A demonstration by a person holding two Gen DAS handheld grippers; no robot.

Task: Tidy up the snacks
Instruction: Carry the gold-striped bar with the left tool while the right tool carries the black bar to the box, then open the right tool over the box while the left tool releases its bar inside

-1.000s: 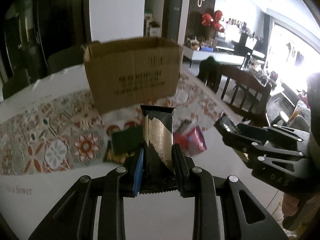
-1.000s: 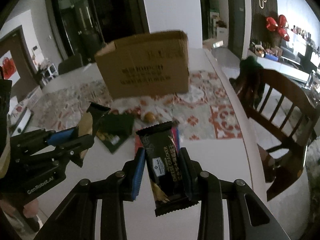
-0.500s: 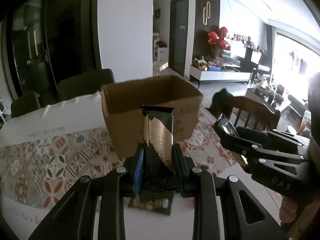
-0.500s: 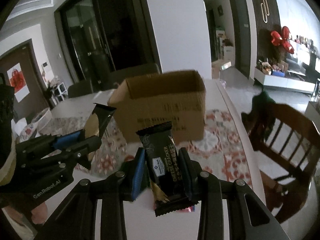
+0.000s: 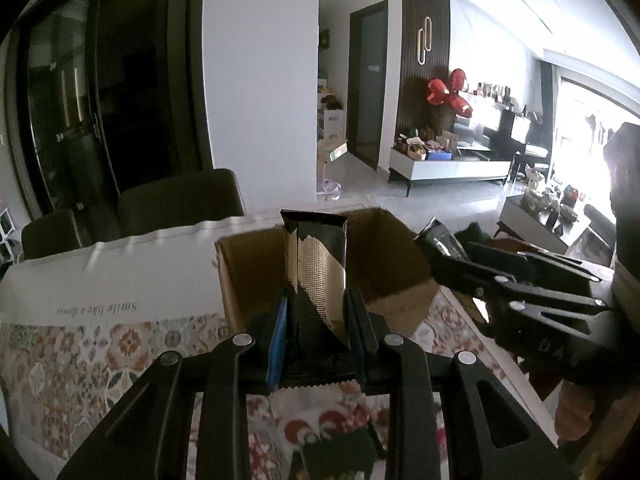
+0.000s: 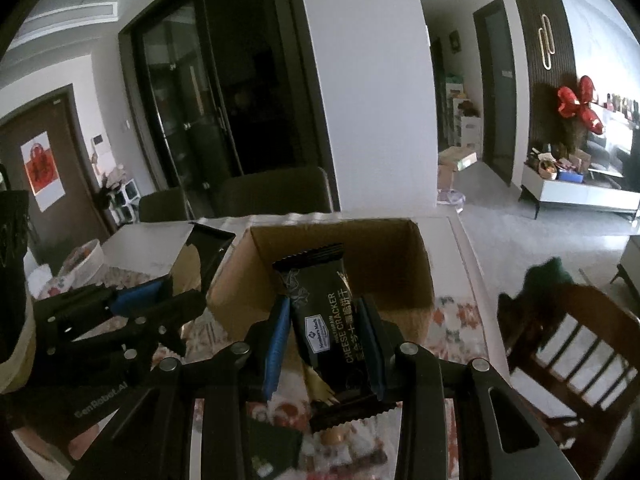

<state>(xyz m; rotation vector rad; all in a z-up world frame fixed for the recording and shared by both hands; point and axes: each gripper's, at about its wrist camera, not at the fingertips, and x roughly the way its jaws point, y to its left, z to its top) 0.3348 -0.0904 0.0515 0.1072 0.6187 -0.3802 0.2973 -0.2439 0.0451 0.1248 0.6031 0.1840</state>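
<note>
Both grippers have risen from low over the table to the box's open top — drop-off looks next. Left gripper jaws clamped on a black-and-gold snack packet, held upright above the near rim of the cardboard box. Right gripper jaws clamped on a cheese cracker packet, also over the near rim. What shows of the box's inside looks bare — its floor is hidden. More snacks lie on the patterned tablecloth below the grippers.

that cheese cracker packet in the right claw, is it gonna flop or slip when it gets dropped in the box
Probably stiff enough: the cheese cracker packet stands upright above the right claw without drooping. Its glossy film looks slippery, so it may slide once released. It seems light and should fall easily into the open cardboard box behind it.
</note>
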